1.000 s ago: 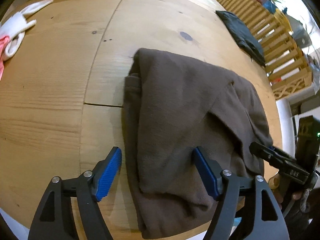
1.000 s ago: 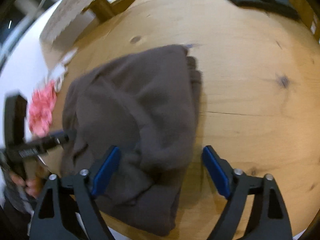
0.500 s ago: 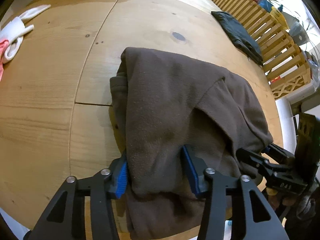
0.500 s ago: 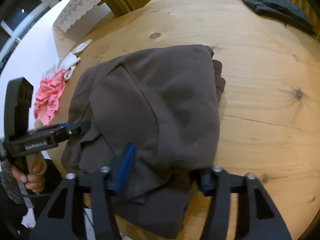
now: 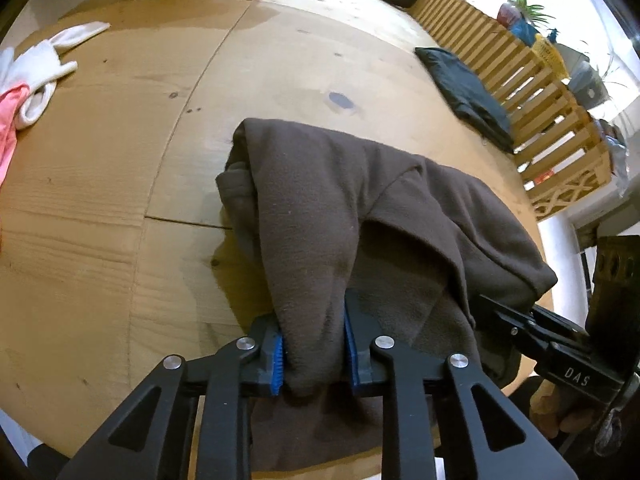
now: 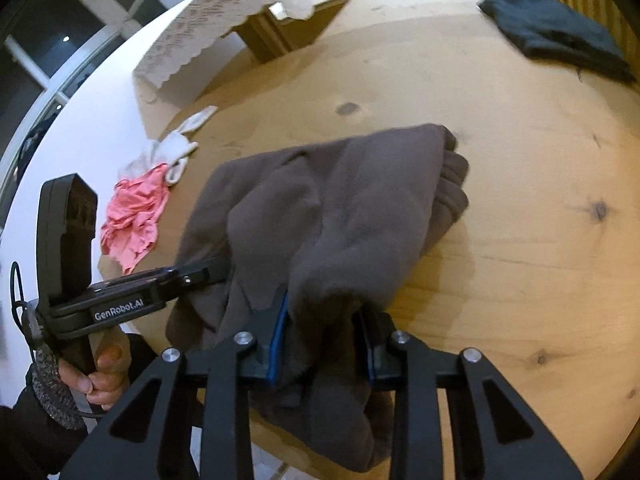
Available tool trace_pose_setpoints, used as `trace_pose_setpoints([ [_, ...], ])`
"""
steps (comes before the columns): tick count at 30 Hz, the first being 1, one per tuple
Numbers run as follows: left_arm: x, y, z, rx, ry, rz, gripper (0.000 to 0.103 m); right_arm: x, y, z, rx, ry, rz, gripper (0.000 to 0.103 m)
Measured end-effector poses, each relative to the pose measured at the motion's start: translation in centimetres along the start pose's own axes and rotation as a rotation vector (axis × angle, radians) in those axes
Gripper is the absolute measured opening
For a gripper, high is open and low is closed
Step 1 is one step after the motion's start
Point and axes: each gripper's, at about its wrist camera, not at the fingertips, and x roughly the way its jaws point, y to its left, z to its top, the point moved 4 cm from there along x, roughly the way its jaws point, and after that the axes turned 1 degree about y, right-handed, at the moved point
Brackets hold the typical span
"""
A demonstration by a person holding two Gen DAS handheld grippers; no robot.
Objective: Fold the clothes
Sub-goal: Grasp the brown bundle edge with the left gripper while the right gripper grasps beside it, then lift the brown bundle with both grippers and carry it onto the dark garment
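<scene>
Garment grip: brown fleece garment [image 5: 352, 200] pinched at its near edge by both grippers.
Left gripper [image 5: 314, 354]: clamped on fleece.
Right gripper [image 6: 322, 346]: likewise (side by side).
Lie: bulk runs away from the jaws across the wooden table [image 5: 100, 200].

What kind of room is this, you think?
Probably a home living or dining room: a big wooden table strewn with laundry, a slatted wooden bench holding potted plants, and a lace cloth.
</scene>
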Motion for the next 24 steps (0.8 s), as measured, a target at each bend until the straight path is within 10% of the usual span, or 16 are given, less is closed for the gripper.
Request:
trace_pose_setpoints([
  [15, -0.4, -3.5, 1.2, 0.015, 0.001, -0.096, 0.02, -1.8, -0.6, 1.5, -0.031, -0.026, -0.046, 0.027],
  [24, -2.6, -11.6, 7.7, 0.139, -0.083, -0.163, 0.02, -7.7, -2.9, 9.2, -0.063, -0.177, -0.116, 0.027],
])
